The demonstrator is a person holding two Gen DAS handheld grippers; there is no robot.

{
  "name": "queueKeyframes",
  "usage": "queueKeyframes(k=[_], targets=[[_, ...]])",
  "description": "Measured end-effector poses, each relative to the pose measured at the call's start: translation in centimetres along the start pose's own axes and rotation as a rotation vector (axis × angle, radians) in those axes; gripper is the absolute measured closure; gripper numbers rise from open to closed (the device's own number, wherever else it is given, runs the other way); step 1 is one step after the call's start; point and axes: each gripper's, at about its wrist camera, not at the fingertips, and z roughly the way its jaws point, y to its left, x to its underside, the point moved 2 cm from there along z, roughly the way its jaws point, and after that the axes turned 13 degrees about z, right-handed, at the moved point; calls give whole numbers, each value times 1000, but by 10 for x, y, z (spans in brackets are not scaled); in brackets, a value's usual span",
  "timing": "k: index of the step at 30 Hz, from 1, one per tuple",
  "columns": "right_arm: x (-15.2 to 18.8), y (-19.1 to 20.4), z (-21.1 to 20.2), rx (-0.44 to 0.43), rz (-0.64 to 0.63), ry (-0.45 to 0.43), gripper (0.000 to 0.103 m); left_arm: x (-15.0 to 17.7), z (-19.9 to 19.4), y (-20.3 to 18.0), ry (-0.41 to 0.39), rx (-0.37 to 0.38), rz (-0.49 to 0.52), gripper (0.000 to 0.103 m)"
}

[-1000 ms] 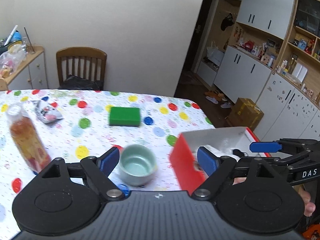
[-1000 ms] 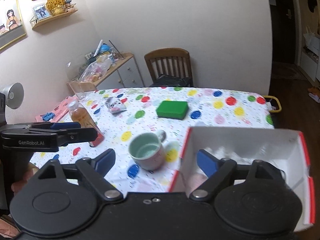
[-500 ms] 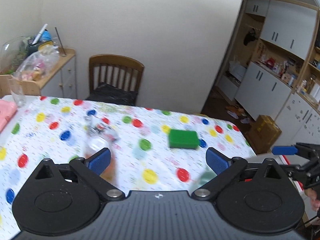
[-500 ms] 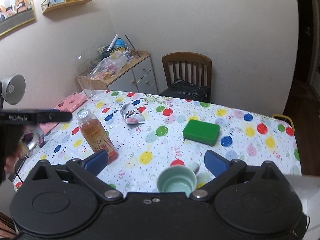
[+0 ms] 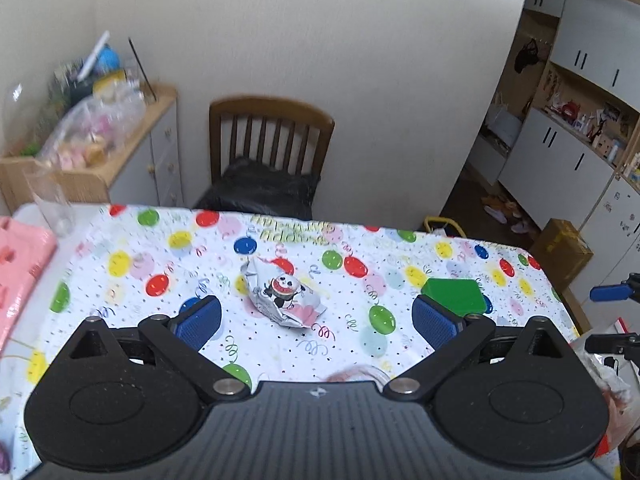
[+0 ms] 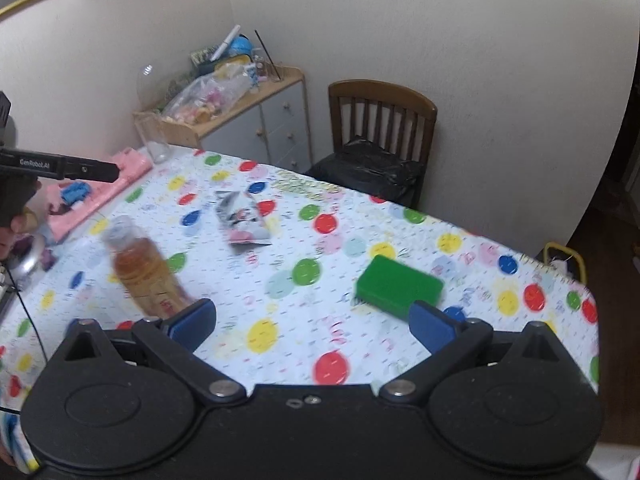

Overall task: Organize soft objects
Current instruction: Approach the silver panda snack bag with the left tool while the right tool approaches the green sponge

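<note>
The table (image 5: 400,344) wears a white cloth with coloured balloon spots; a crumpled silver snack packet (image 5: 282,294) lies mid-table, a green sponge (image 6: 400,286) well apart toward its right end, a tea bottle (image 6: 146,270) nearer the left; the left gripper (image 5: 316,320) and right gripper (image 6: 312,322) hover with jaws spread, empty; a wooden chair (image 5: 272,140) and cluttered cabinet (image 6: 256,116) stand by the cream wall.

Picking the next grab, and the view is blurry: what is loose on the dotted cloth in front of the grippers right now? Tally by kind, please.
Green sponge: 1
Silver snack packet: 1
Drink bottle: 1
Clear glass: 1
Total: 4
</note>
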Motion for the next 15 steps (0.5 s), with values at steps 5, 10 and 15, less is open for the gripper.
queueKeyframes(k=[5,10,15], targets=[[-14,-15,30,40,-81,64,0,-7,44,18,77,13,-15,1],[-16,-30,72,98,-164,133,0,-14,85,32,109,14,-39,1],[-16,-45,115,116,-232,205,2,-15,131,44,167,-6,-71,1]])
